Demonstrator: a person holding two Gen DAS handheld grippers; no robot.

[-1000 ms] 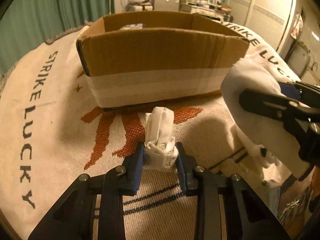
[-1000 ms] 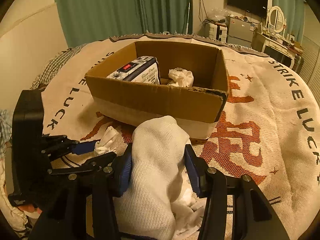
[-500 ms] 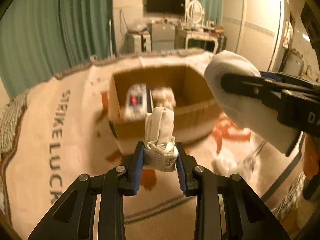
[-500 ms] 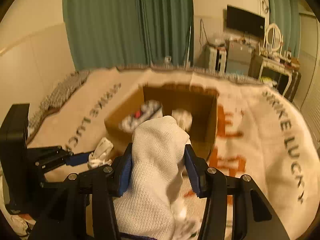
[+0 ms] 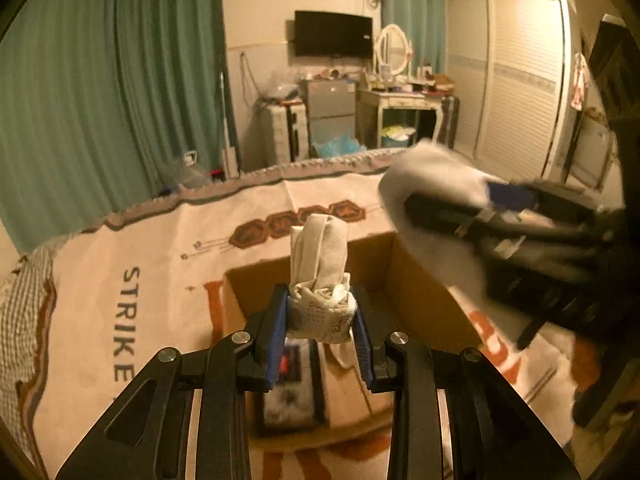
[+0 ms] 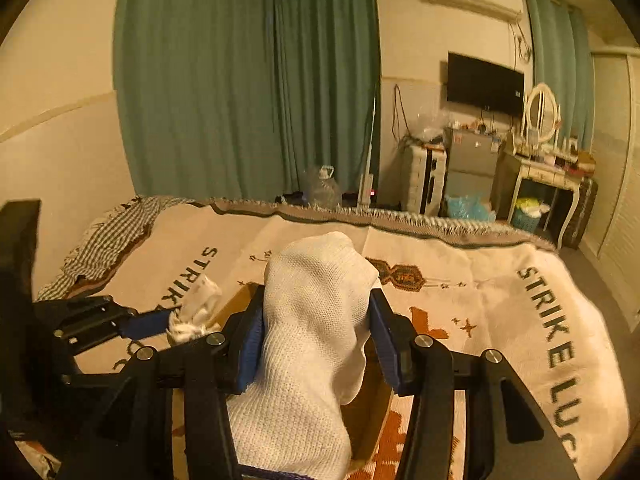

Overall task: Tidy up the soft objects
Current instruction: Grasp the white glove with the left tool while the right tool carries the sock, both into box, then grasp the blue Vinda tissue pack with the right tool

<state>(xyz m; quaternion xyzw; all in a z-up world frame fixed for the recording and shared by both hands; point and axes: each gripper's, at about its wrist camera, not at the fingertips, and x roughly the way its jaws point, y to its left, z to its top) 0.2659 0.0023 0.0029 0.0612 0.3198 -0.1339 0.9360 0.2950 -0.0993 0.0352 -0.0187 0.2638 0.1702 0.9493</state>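
Currently, a rolled sock is clamped in the left hand-held gripper above the open cardboard box on the bed blanket. A white knit sock is clamped in the right hand-held gripper, crowding the box's right rim.

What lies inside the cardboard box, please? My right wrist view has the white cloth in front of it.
Observer: A packet with a red label lies inside the cardboard box.
Operator: Is the left gripper's hold centred?
Observer: Yes, the left gripper is shut on the rolled sock, upright between its pads.
Operator: Where is my cloth?
Observer: The white knitted cloth, in the right gripper, appears over the box's right wall.
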